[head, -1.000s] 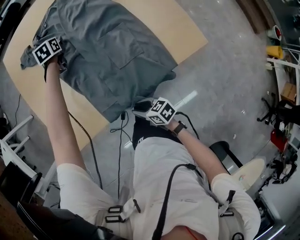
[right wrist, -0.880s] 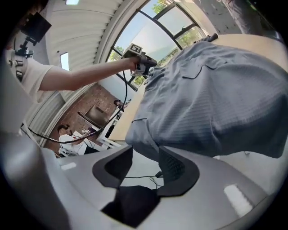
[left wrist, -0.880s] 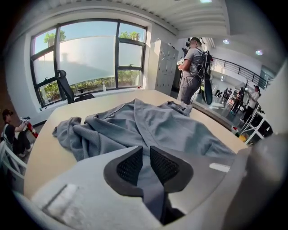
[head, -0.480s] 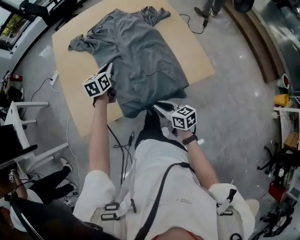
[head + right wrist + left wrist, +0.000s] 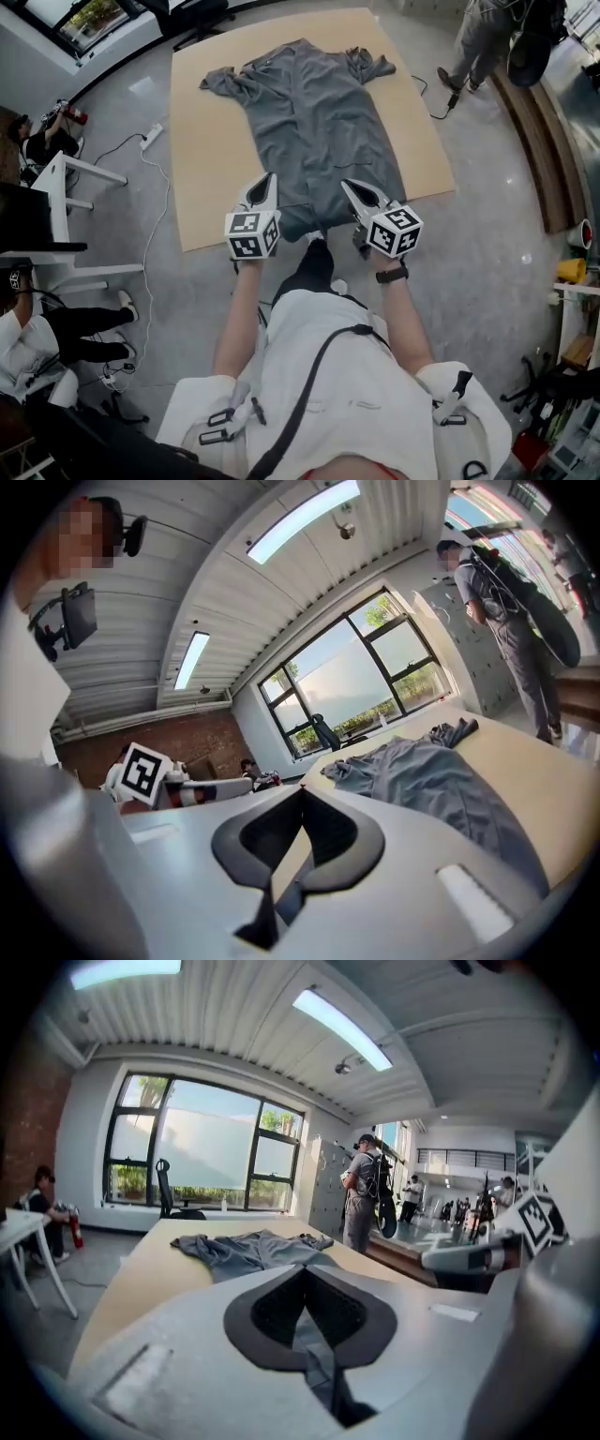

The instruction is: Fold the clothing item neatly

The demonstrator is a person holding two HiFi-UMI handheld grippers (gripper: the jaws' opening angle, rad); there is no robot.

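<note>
A grey shirt (image 5: 319,122) lies spread lengthwise on the tan table (image 5: 202,187), collar and sleeves at the far end. Both grippers are held side by side over its near hem. My left gripper (image 5: 269,178) is shut; its jaws have just been closing, and a strip of grey cloth (image 5: 317,1358) runs down between them. My right gripper (image 5: 347,185) is shut too, jaws also just closed, with a sliver of grey cloth (image 5: 281,897) low in the gap. The shirt (image 5: 441,780) stretches away ahead of the right gripper (image 5: 302,791).
A person with a backpack (image 5: 483,37) stands at the table's far right corner. People sit at the left (image 5: 42,141) and the lower left (image 5: 37,333), beside a white table (image 5: 56,202). Cables (image 5: 155,159) trail over the grey floor left of the table.
My left gripper came from the shirt's left side to the near hem, beside the right one. Both rose. The shirt now lies long and straight, away from me.
</note>
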